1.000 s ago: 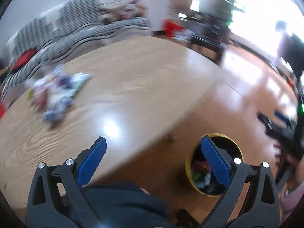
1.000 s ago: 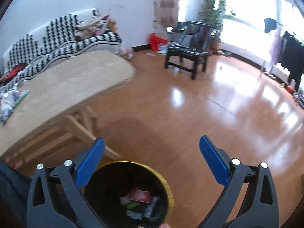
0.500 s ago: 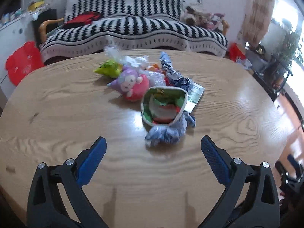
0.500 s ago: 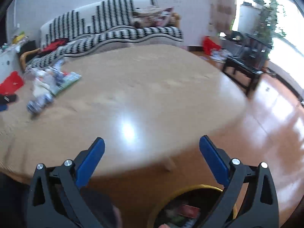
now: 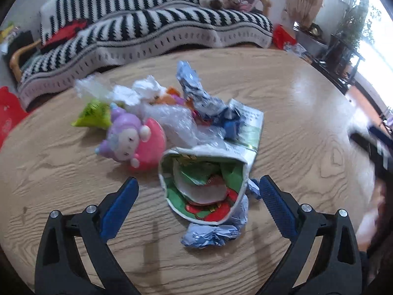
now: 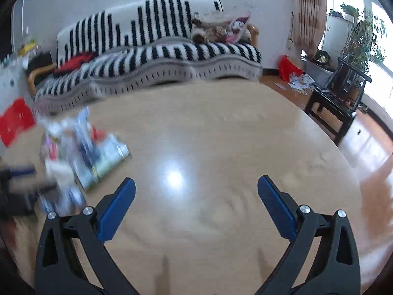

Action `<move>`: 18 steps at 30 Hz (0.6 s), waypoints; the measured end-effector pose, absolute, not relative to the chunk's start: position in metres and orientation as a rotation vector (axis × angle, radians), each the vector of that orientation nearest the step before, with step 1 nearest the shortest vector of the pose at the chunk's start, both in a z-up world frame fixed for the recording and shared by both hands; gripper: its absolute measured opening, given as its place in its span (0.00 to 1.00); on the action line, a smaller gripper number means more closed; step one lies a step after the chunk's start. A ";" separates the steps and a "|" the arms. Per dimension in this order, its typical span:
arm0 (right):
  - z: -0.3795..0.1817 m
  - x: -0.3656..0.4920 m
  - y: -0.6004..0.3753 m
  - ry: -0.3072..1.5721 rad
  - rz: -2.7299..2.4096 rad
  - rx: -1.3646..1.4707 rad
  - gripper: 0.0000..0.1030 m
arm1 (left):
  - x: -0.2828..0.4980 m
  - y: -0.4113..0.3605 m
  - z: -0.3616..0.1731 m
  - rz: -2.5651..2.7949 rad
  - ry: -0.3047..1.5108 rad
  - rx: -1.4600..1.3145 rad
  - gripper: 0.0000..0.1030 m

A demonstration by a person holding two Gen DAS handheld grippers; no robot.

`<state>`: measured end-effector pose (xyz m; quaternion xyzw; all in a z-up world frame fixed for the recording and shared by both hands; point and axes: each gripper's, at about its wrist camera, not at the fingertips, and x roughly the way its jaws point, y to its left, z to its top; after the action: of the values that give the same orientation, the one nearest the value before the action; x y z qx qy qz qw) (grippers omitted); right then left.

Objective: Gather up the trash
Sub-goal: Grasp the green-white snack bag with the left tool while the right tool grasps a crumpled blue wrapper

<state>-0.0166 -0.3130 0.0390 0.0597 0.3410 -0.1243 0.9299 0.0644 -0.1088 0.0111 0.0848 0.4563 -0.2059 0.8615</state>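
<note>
Much trash is left: a pile [image 5: 172, 113] lies at the counter's [image 5: 294, 113] centre, with an open snack bag [image 5: 203, 186] at its 6 o'clock edge. The left tool [image 5: 197, 195] is held wide around that bag, nothing gripped. The right tool [image 6: 196, 194] is spread wide and empty over bare counter, the pile at its 9 o'clock; no bin is seen.

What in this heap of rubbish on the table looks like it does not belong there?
The pink and purple plush toy stands out: it lies on its side at the left edge of the heap, touching the clear crumpled plastic, yet it looks intact, unlike the torn wrappers. The open left gripper faces the green and white snack bag, not the toy.
</note>
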 end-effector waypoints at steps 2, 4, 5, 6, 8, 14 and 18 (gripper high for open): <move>0.044 0.019 -0.294 0.717 -0.178 0.095 0.93 | 0.066 -0.111 0.010 -0.437 0.955 0.185 0.92; 0.040 0.051 -0.269 0.773 -0.080 0.035 0.93 | 0.067 -0.111 0.010 -0.443 0.954 0.192 0.92; 0.036 0.066 -0.255 0.802 -0.033 -0.004 0.93 | 0.067 -0.111 0.009 -0.447 0.959 0.195 0.92; 0.033 0.077 -0.247 0.817 -0.006 -0.026 0.93 | 0.066 -0.111 0.007 -0.462 0.966 0.196 0.92; 0.024 0.095 -0.233 0.840 0.022 -0.045 0.93 | 0.067 -0.109 0.005 -0.492 0.971 0.208 0.92; 0.001 0.122 -0.225 0.881 0.081 -0.016 0.93 | 0.076 -0.102 -0.007 -0.462 0.990 0.246 0.80; -0.012 0.132 -0.228 0.900 0.096 0.035 0.28 | 0.077 -0.098 -0.005 -0.533 1.011 0.168 0.47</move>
<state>0.1320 -0.2277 -0.0121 0.0168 0.4350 0.0465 0.8991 0.0768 -0.0985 -0.0048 0.0793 0.4777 -0.2520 0.8379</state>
